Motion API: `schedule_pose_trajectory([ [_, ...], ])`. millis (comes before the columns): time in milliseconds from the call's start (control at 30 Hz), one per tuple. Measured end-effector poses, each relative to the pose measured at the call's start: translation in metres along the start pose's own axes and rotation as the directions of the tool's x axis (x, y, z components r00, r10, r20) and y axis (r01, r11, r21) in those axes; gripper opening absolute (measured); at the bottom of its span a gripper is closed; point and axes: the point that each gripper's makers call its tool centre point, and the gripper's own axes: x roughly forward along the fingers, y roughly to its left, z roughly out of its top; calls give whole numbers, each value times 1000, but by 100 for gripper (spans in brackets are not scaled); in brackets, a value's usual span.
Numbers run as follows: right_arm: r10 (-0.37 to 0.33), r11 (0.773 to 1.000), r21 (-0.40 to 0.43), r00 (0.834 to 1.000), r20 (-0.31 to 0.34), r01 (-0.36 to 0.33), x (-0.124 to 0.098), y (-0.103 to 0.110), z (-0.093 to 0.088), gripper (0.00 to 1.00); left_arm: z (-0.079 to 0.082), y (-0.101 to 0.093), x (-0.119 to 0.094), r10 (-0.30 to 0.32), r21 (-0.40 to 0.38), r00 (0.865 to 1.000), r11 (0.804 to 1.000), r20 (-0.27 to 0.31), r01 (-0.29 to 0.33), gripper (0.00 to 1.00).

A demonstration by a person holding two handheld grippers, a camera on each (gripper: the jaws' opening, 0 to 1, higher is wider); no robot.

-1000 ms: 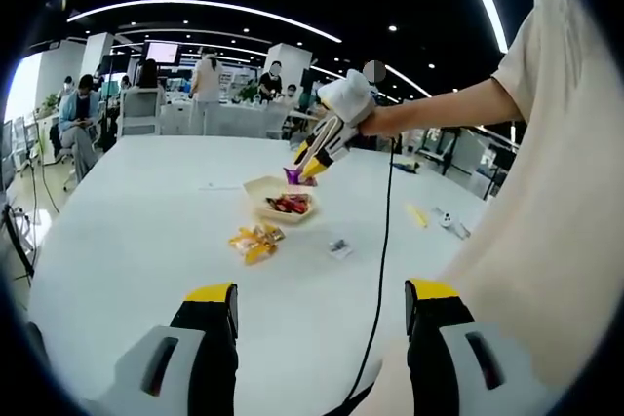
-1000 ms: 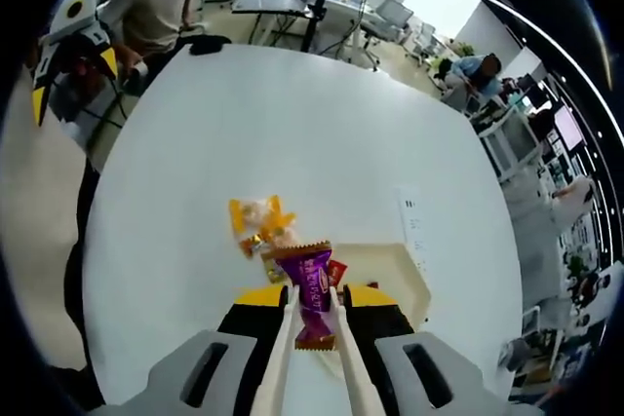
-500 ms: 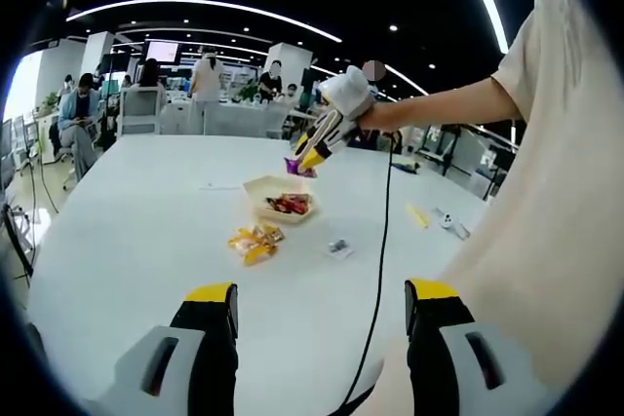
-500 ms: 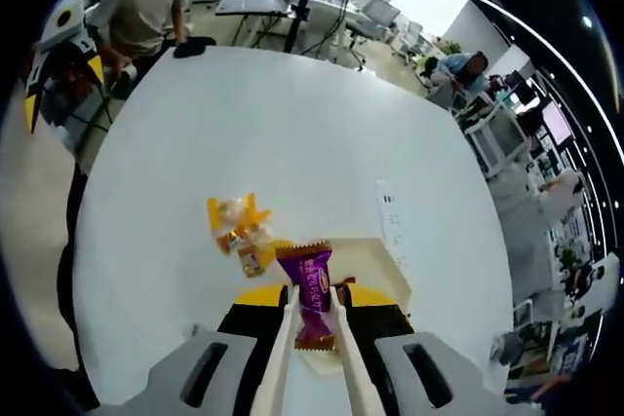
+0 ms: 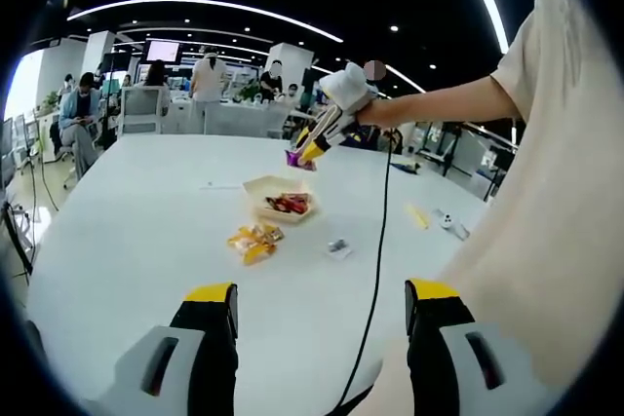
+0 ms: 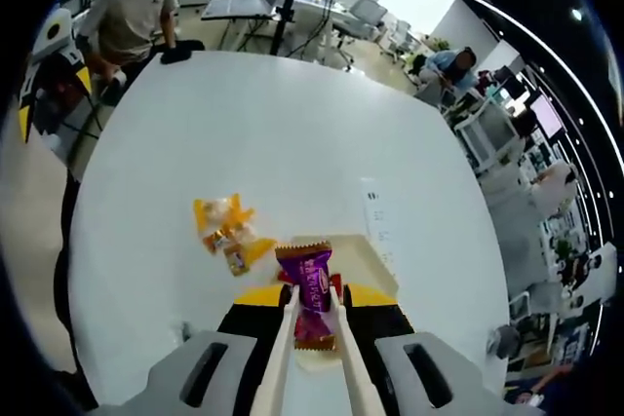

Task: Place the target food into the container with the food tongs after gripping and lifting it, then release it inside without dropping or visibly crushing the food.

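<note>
Purple snack packet (image 6: pixel 311 294): long, flat foil wrapper with crimped ends; long axis runs along the tongs, free crimped end pointing forward, away from the right gripper. In the left gripper view the same packet (image 5: pixel 297 157) hangs in the air above the tabletop, higher than the tray and a little to one side of it.

Food tongs (image 6: pixel 289 338): two pale cream blades, nearly parallel, pinched on the lower half of the purple packet, one blade on each flat side.

Right gripper (image 6: pixel 314 311): yellow-tipped black jaws drawn in narrow, pressing the tong blades together, the packet held between them. Seen from the left gripper view, the right gripper (image 5: pixel 319 139) is held out on a bare forearm, angled down toward the tray.

Cream shallow rectangular tray (image 6: pixel 369 252): on the tabletop, directly under the packet in the right gripper view; in the left gripper view it already carries red wrapped snacks (image 5: pixel 289 204).

Yellow-orange wrapped snacks (image 6: pixel 226 233): small loose heap on the tabletop just beside the tray.

Left gripper (image 5: pixel 322 307): jaws spread wide apart, nothing between them, held low over the near edge of the tabletop.

White round tabletop (image 6: pixel 263 133): carries the tray, the snack heap, and a black cable (image 5: pixel 378 241).
</note>
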Motion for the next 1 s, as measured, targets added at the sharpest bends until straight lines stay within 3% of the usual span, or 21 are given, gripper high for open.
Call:
schedule_pose_trajectory([
  [1000,-42,999,27,999,-12,42,-4,-28,-7,22,0,3,-4,12,-5,1000,1000,6,-12,70],
])
